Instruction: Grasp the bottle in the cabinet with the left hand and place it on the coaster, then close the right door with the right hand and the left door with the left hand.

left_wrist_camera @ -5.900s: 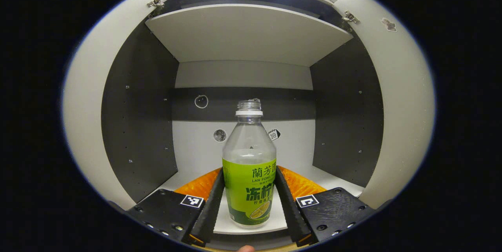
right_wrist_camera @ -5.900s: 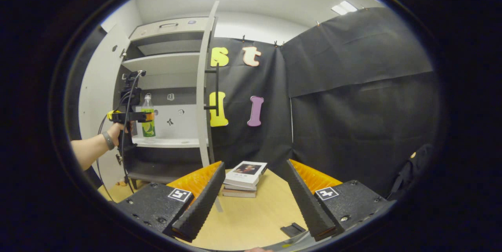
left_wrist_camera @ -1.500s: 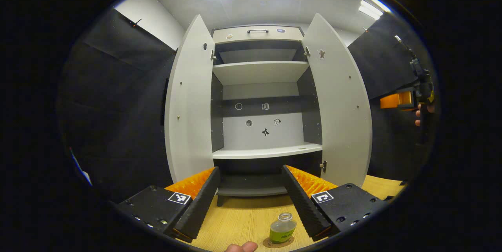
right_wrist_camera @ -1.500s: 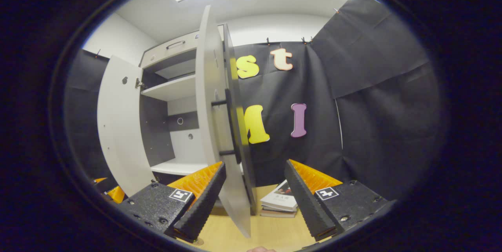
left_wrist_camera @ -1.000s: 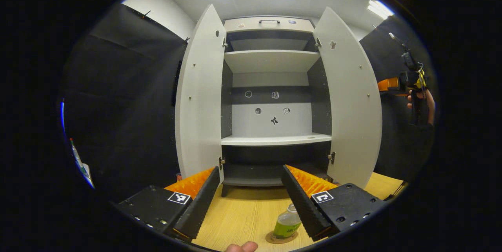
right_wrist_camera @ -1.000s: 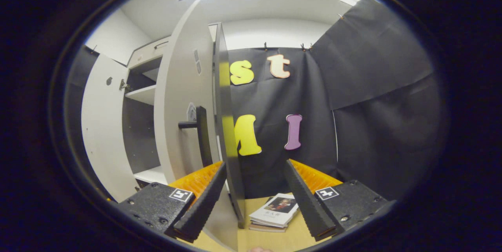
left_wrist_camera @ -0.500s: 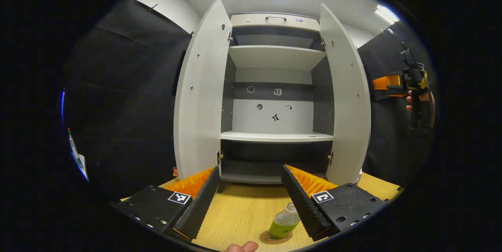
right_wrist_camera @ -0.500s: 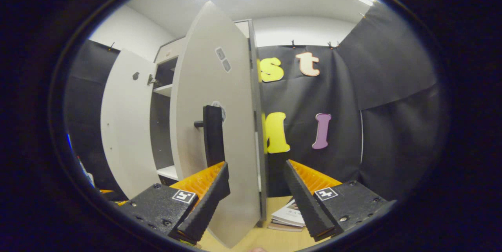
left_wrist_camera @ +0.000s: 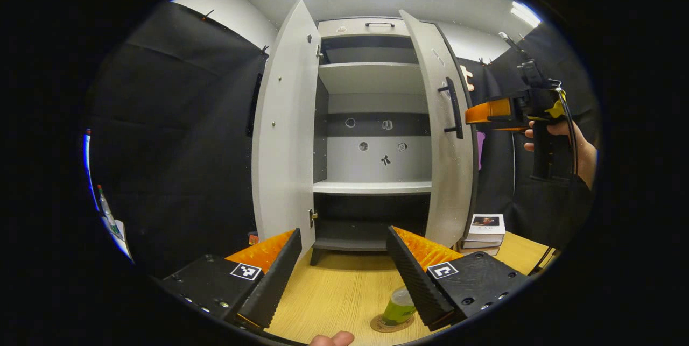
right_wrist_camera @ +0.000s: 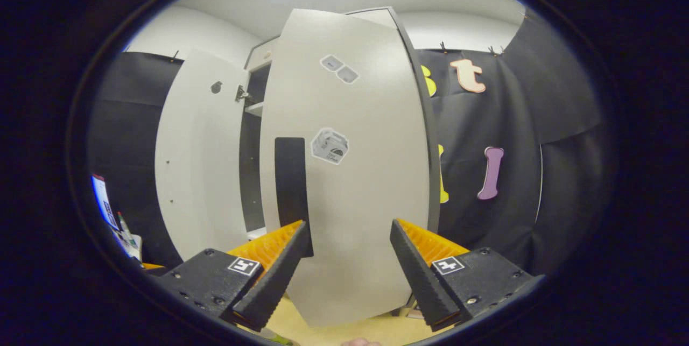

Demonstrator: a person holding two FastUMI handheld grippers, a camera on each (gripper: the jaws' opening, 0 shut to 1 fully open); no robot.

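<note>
The green-labelled bottle stands on the round coaster on the wooden table, partly hidden behind the right finger of my left gripper. That gripper is open and holds nothing, hanging above the table in front of the cabinet. The left door stands wide open. The right door is swung partway in, its black handle facing out. My right gripper is open and faces the outer side of the right door, just right of the handle. From the left gripper view, that right gripper is held by a hand.
The cabinet's middle shelf is bare, with small stickers on the back wall. A stack of books lies on the table right of the cabinet, behind the right door. Black cloth walls close in on both sides.
The right door has swung from wide open to partway in, and my right gripper has come round to face its outer side. My left gripper has barely moved.
</note>
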